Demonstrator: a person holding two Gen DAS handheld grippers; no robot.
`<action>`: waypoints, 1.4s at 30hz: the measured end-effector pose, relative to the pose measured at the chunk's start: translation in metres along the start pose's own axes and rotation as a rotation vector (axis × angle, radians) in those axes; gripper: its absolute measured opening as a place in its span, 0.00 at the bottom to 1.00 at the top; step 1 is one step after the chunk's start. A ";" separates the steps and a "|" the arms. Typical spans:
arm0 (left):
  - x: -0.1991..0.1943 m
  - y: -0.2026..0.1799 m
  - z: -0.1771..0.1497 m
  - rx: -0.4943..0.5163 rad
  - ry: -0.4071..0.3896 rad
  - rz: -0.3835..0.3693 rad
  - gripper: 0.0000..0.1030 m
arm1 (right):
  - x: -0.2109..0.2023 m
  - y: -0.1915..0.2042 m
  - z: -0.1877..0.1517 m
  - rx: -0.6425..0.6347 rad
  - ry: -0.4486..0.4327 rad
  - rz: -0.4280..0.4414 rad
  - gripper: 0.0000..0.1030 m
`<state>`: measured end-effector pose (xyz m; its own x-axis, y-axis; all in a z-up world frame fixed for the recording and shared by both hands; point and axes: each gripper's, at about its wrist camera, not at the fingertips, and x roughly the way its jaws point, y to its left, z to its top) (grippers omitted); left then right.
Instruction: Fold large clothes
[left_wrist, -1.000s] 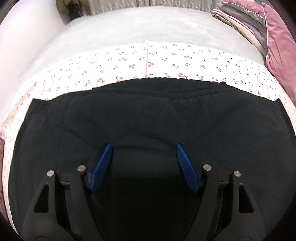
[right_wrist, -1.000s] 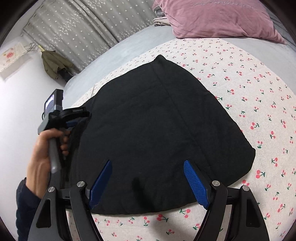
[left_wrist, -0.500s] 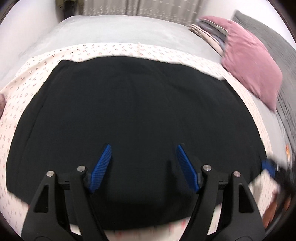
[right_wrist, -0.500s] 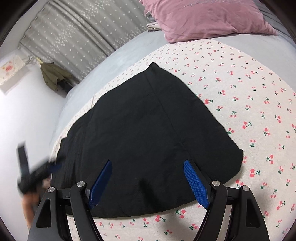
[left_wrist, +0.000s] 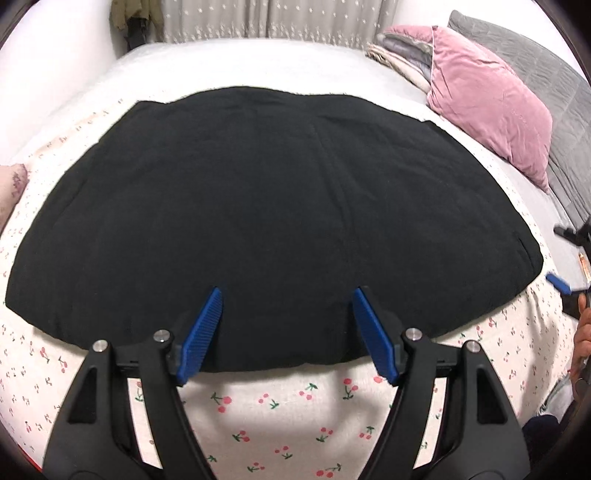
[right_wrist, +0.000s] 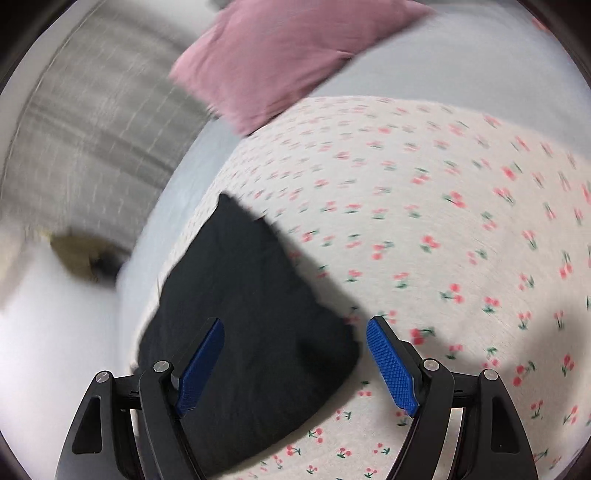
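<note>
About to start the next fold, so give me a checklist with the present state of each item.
1. Black garment lies flat on the cherry-print sheet: ok.
2. Left gripper jaws open, holding nothing: ok.
3. Right gripper jaws open, holding nothing: ok.
4. Near hem in front of left gripper: ok.
5. Right wrist view sharp enough to aim at the corner: not ok, blurred.
6. Pink pillow off the garment: ok.

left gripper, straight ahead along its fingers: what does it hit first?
Most likely the black garment. The left gripper is open, its fingertips over the garment's near edge, which lies spread on the cherry-print sheet. Nothing else shows in that line. Height above the fabric is unclear.
</note>
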<state>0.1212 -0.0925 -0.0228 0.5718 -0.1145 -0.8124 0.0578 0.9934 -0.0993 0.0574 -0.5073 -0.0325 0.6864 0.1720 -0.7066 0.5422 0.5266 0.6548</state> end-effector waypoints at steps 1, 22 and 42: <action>0.001 -0.002 -0.001 0.012 -0.004 0.004 0.71 | 0.001 -0.011 0.000 0.042 0.005 -0.018 0.79; 0.024 -0.026 -0.014 0.133 -0.032 0.101 0.80 | 0.067 0.010 -0.040 0.031 0.164 0.100 0.80; 0.017 -0.021 -0.011 0.082 0.002 0.055 0.80 | 0.071 0.033 -0.053 0.004 0.063 0.186 0.78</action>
<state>0.1208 -0.1158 -0.0405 0.5747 -0.0602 -0.8162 0.0936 0.9956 -0.0075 0.0984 -0.4337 -0.0755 0.7435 0.3174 -0.5886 0.4107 0.4779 0.7765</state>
